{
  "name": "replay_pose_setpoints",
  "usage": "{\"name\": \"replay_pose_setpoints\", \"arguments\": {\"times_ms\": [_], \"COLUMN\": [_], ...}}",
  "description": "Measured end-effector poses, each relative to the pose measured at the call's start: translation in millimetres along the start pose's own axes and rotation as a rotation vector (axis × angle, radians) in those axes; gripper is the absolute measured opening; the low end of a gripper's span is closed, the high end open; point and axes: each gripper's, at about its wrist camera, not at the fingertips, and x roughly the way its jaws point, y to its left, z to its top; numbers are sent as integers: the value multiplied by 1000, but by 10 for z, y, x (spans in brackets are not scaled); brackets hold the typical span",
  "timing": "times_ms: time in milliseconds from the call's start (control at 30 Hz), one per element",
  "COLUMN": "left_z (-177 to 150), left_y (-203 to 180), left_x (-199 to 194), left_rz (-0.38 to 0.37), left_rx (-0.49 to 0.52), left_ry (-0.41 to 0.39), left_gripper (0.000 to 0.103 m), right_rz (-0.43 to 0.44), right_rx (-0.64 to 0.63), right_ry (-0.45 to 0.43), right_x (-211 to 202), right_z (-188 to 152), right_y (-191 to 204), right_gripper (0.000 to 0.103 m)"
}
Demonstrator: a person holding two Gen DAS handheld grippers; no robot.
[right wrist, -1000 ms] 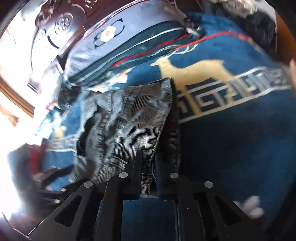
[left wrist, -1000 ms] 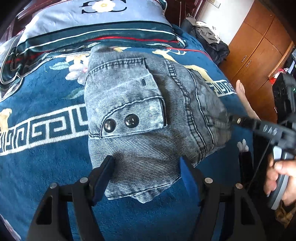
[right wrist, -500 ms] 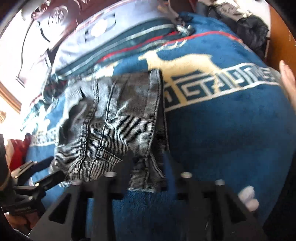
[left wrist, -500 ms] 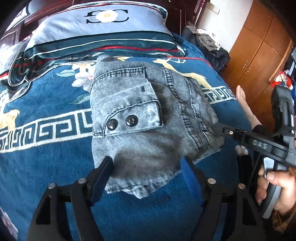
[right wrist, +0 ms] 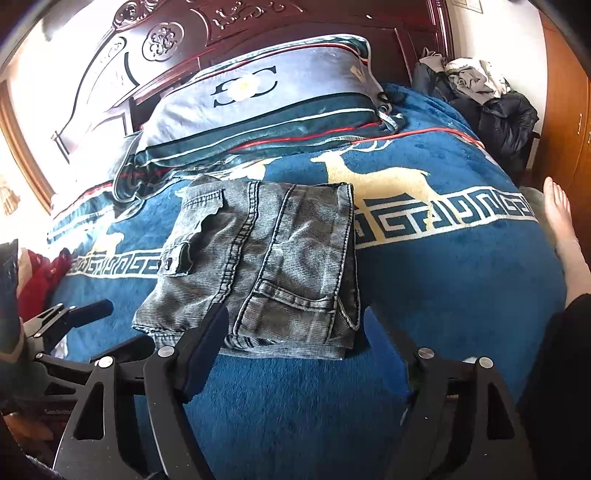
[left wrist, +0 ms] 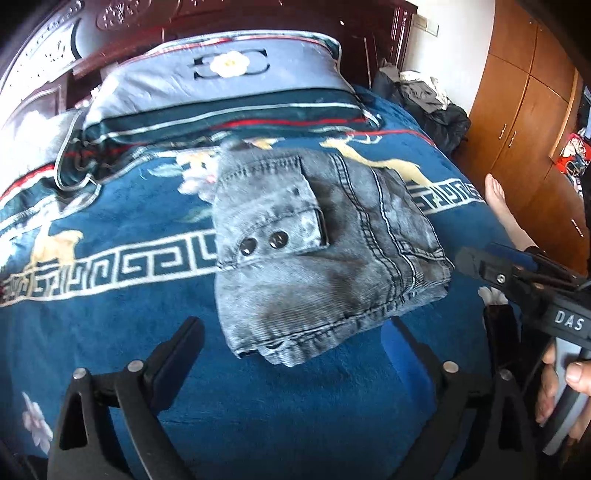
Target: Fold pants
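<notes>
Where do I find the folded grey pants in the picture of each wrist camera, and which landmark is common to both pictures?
Left wrist: the folded grey pants lie in the middle, just above the left gripper, pocket flap with two snaps facing up.
Right wrist: the pants lie centre-left, partly behind the right gripper.
Shared landmark: the grey pillow with the white flower behind the pants.

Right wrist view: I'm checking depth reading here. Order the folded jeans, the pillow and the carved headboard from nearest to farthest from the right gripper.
1. Folded jeans: just ahead of the right gripper, on the blue blanket.
2. Pillow: beyond the jeans, at the bed's head.
3. Carved headboard: behind the pillow, farthest.
</notes>
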Motion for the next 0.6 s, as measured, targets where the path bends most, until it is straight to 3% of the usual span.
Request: {"name": "replay_pose_setpoints", "arguments": {"times_ms": [200, 600], "left_z": [36, 33], "left_y": [11, 59], "left_x": [-116, -228], "left_rz": [47, 76], "left_rx": [14, -28], "left_ry": [-52, -65], "left_gripper": [102, 103], "right_rz": [5, 6], "right_rx": [31, 6], "right_ry": [3, -29], "right_x": [-79, -315], "right_z": [-23, -53], "right_y": [-7, 170], "right_gripper": [82, 89]}}
